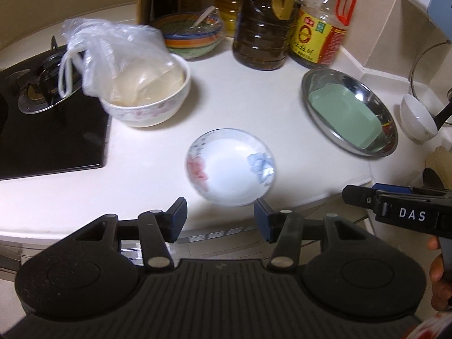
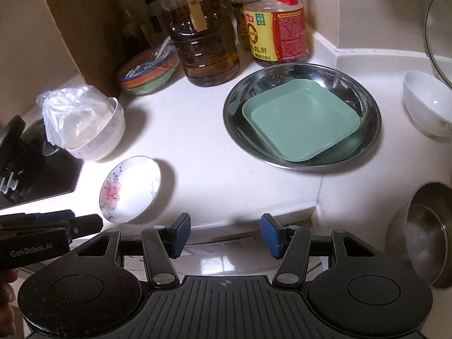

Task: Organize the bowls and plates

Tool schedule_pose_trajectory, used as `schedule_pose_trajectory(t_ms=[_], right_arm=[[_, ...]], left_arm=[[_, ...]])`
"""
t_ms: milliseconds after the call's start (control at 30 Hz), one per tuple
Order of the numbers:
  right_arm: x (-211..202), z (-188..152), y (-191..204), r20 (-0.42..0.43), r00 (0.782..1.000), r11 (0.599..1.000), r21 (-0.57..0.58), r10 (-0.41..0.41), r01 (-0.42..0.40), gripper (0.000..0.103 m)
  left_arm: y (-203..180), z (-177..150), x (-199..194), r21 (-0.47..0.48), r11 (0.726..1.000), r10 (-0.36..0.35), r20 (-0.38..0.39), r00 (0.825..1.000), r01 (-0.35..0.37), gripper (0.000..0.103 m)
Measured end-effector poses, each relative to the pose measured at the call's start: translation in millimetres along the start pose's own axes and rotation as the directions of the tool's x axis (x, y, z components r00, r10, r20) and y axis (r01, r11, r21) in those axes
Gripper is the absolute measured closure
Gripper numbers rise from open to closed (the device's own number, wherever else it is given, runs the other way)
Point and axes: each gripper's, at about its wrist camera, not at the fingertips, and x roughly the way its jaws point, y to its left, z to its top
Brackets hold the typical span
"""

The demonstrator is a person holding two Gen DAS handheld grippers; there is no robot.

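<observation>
A small white floral dish (image 1: 230, 168) (image 2: 130, 188) lies on the white counter near its front edge. My left gripper (image 1: 220, 220) is open and empty just in front of it. A green square plate (image 1: 346, 118) (image 2: 301, 120) sits inside a round steel plate (image 1: 316, 80) (image 2: 370, 107) to the right. My right gripper (image 2: 224, 233) is open and empty at the counter's front edge, in front of the steel plate. A white bowl (image 1: 416, 118) (image 2: 429, 104) stands at the far right.
A white bowl holding a plastic bag (image 1: 147, 84) (image 2: 84, 127) stands by the black gas stove (image 1: 42, 113). A striped bowl (image 1: 192, 38) (image 2: 147, 73) and oil bottles (image 1: 262, 28) (image 2: 206, 34) line the back. Nested steel bowls (image 2: 423, 234) sit lower right.
</observation>
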Motion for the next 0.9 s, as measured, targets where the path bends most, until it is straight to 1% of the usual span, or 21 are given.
schedule_pose_trajectory(t_ms=[100, 200, 433, 500, 600, 767, 900], right_arm=[[2, -4, 8, 0.005, 1.000, 1.000, 0.018, 0.018, -0.018, 0.047], [5, -7, 18, 0.002, 1.000, 1.000, 0.003, 0.025, -0.025, 0.047], [14, -13, 28, 0.000, 0.999, 0.998, 0.046, 0.039, -0.039, 0.047], [17, -14, 32, 0.006, 1.000, 0.999, 0.040, 0.025, -0.026, 0.047], [20, -13, 36, -0.001, 1.000, 0.999, 0.034, 0.026, -0.026, 0.047], [30, -10, 37, -0.002, 0.998, 0.996, 0.069, 0.056, -0.056, 0.047], [35, -6, 40, 0.012, 0.997, 0.996, 0.059, 0.071, -0.071, 0.047]], left_arm=[[12, -2, 1, -0.001, 1.000, 0.010, -0.007, 1.000, -0.010, 0.053], [21, -3, 2, 0.003, 1.000, 0.015, -0.010, 1.000, -0.015, 0.052], [33, -4, 4, 0.014, 1.000, -0.017, -0.006, 1.000, 0.017, 0.052], [35, -3, 7, 0.014, 1.000, -0.025, -0.009, 1.000, 0.025, 0.052], [37, -4, 10, 0.011, 1.000, -0.021, -0.007, 1.000, 0.021, 0.052], [42, -2, 16, 0.000, 1.000, -0.031, -0.014, 0.999, 0.031, 0.052], [43, 2, 20, -0.021, 0.999, -0.046, -0.006, 0.999, 0.046, 0.052]])
